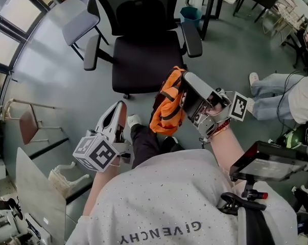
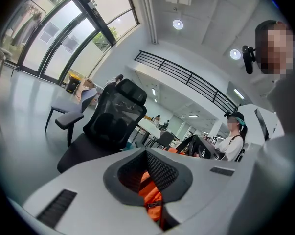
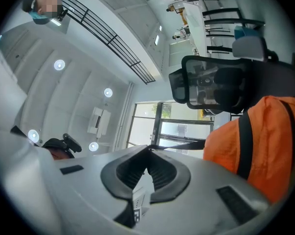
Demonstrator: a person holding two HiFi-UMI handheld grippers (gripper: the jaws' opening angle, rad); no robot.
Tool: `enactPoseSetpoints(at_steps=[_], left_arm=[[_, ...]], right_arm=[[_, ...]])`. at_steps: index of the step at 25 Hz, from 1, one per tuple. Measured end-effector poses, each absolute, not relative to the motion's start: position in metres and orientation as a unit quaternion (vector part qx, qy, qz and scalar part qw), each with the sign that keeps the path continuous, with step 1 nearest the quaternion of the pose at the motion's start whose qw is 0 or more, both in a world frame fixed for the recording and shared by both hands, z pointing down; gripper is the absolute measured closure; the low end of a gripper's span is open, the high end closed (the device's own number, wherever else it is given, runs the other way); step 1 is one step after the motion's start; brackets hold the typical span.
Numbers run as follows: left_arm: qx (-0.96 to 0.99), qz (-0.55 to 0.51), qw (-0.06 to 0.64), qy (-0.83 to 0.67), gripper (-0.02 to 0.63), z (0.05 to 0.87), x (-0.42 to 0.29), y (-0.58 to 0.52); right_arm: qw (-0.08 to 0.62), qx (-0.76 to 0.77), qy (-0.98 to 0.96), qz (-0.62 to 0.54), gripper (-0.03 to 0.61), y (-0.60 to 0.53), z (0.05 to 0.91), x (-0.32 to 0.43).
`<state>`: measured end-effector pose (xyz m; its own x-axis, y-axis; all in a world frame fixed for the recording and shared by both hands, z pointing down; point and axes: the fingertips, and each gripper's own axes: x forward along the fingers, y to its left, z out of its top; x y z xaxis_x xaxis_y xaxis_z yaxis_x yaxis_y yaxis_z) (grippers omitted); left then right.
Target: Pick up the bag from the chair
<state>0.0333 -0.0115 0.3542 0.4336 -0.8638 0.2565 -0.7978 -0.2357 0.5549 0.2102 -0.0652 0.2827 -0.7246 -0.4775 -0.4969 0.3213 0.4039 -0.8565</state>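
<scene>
My right tongs are pinching the thin black strap of the orange bag, jaws pressed tight on it. The bag is hanging clear of the black office chair, just off the front edge of its seat. My left tongs are hovering before that same front edge, apart from the bag, jaws pressed together on nothing.
</scene>
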Motion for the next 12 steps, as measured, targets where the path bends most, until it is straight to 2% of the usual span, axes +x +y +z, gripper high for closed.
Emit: enactPoseSetpoints(at_steps=[12], left_arm=[[0.781,-0.053,0.314,-0.538,0.612,0.352,0.037,-0.008]], right_arm=[[0.372,-0.070,0.758,-0.532,0.571,-0.070,0.280,0.235]])
